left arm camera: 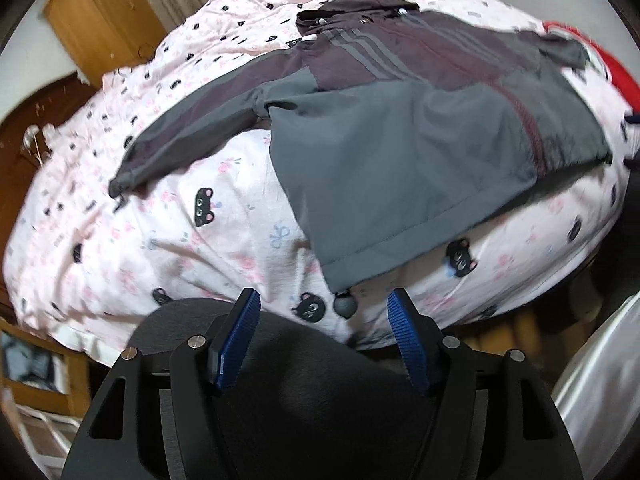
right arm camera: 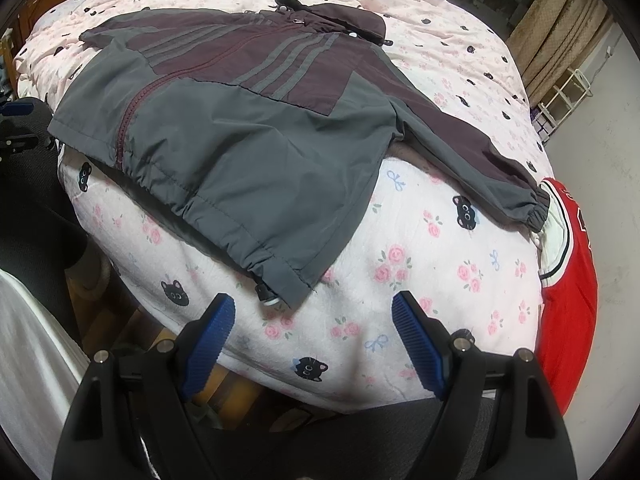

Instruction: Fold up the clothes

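A grey and maroon zip jacket [left arm camera: 400, 140] lies flat on the bed with its front up, its hem toward me and one sleeve stretched to the left. It also shows in the right wrist view [right arm camera: 248, 128], with a sleeve reaching right to a red jersey [right arm camera: 568, 280]. My left gripper [left arm camera: 322, 304] is open and empty, just short of the jacket's hem corner and its round cord toggle [left arm camera: 345, 306]. My right gripper [right arm camera: 314, 312] is open and empty, just short of the hem corner and a toggle [right arm camera: 267, 295].
The bed has a pink quilt [left arm camera: 160, 208] printed with black cats and roses, also in the right wrist view [right arm camera: 400, 240]. A wooden cabinet [left arm camera: 96, 20] stands at the far left. Curtains [right arm camera: 560, 40] and a white rack [right arm camera: 564, 100] stand at the right.
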Motion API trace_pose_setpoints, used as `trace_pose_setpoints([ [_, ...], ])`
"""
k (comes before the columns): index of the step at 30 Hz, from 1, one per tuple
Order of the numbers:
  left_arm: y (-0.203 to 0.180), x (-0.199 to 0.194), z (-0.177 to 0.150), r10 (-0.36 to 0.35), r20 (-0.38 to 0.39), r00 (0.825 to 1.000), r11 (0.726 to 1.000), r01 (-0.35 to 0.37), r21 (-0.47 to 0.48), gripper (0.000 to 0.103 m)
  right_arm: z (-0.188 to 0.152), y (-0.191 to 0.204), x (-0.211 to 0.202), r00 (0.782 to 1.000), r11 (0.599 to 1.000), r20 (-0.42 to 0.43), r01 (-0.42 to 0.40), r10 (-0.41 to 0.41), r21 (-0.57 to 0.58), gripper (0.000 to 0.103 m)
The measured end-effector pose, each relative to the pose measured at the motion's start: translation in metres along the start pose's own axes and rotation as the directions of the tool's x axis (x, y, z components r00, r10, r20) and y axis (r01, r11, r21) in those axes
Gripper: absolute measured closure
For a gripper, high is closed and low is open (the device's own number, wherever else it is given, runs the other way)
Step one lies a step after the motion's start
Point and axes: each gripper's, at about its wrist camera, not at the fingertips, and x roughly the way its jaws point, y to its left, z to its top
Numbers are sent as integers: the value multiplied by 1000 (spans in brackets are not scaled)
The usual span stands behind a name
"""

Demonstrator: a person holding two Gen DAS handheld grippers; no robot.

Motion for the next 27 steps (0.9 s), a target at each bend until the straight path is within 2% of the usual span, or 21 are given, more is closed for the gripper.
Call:
trace_pose_setpoints([
  [3, 15, 1, 7, -93, 15, 996, 989, 94, -117, 42, 0, -3, 0, 1000, 1000, 0, 0, 0, 12, 21],
  [5, 28, 3, 13, -170, 37, 985, 962, 174, -212, 42, 1, -5, 0, 1000, 1000, 2, -3, 3, 25, 21],
  [7, 35, 8, 17, -228, 49, 973, 935, 232, -267, 42, 2, -9, 0, 1000, 999, 4, -13, 12, 45, 21],
  [8, 36, 11, 19, -243, 49, 969, 928, 247, -279, 42, 2, -12, 0, 1000, 998, 5, -18, 18, 55, 21],
  [14, 34, 35, 32, -263, 5, 965, 922, 253, -294, 42, 1, -23, 1, 999, 994, 4, -37, 37, 107, 21],
  [18, 33, 51, 35, -298, -22, 954, 899, 272, -343, 44, 0, -29, 1, 999, 990, 2, -46, 46, 132, 21],
  [20, 33, 56, 34, -307, -32, 951, 891, 275, -361, 63, 2, -32, 2, 998, 986, 5, -61, 61, 152, 21],
  [23, 36, 62, 33, -302, -58, 951, 886, 258, -385, 84, 4, -37, 4, 996, 980, 10, -84, 84, 181, 21],
  [27, 38, 63, 31, -299, -72, 952, 885, 248, -393, 88, 8, -43, 5, 993, 969, 17, -114, 113, 220, 21],
])
